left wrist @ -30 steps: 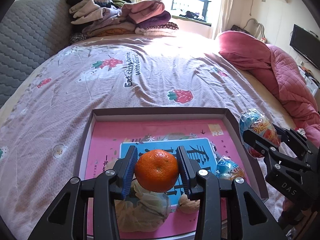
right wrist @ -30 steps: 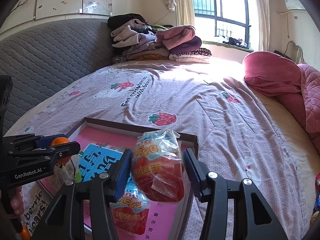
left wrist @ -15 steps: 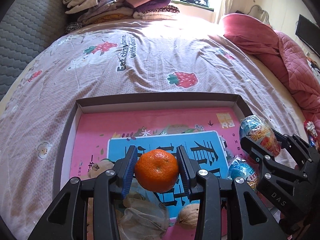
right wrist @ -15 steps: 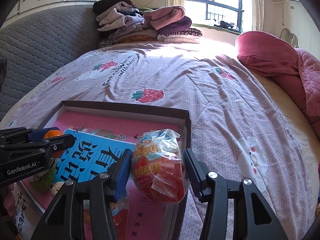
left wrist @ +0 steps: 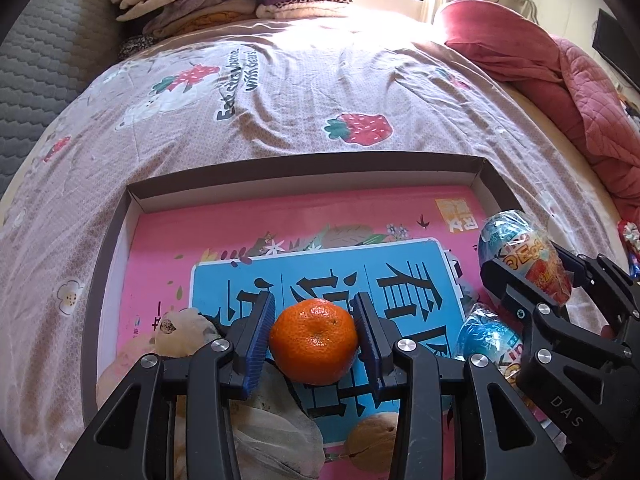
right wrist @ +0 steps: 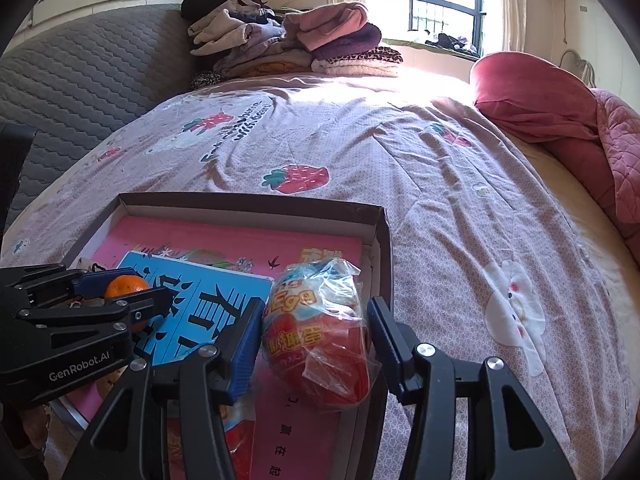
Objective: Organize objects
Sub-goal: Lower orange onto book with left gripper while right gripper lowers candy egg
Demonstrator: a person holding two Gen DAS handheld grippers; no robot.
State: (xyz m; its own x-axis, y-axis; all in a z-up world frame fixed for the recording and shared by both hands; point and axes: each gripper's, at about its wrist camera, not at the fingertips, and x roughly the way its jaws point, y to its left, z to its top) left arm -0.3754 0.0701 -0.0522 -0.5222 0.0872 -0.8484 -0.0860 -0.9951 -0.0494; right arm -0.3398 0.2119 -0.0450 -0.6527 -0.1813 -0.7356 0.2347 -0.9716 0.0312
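A: Start big. What carries all this?

B: The bed [left wrist: 280, 92], under a strawberry-print cover. A shallow cardboard box [left wrist: 304, 168] lies flat on it near the foot, pink and blue printed sheet inside. Folded clothes [right wrist: 288, 40] are stacked at the headboard end, well apart from the box.

A: So the box is the collecting place?

B: That's my reading. Low walls and an open top, so things can be lowered in from above and won't roll off the soft cover.

A: And the right tongs?

B: The right tongs [right wrist: 312, 336] are clamped on a wrapped snack egg [right wrist: 320, 332], red and blue under crinkled plastic, hanging over the box's right side just inside the wall. Held across its middle, probably so the slippery wrapper doesn't slide out.

A: The left?

B: The left tongs [left wrist: 314, 340] grip a mandarin [left wrist: 314, 340] on both sides, over the blue panel near the front. Below it sit a walnut [left wrist: 372, 440] and a pale mesh bag [left wrist: 276, 444]; another wrapped egg [left wrist: 488, 340] lies to the right.

A: Both still carried?

B: Yes, neither has been let go.
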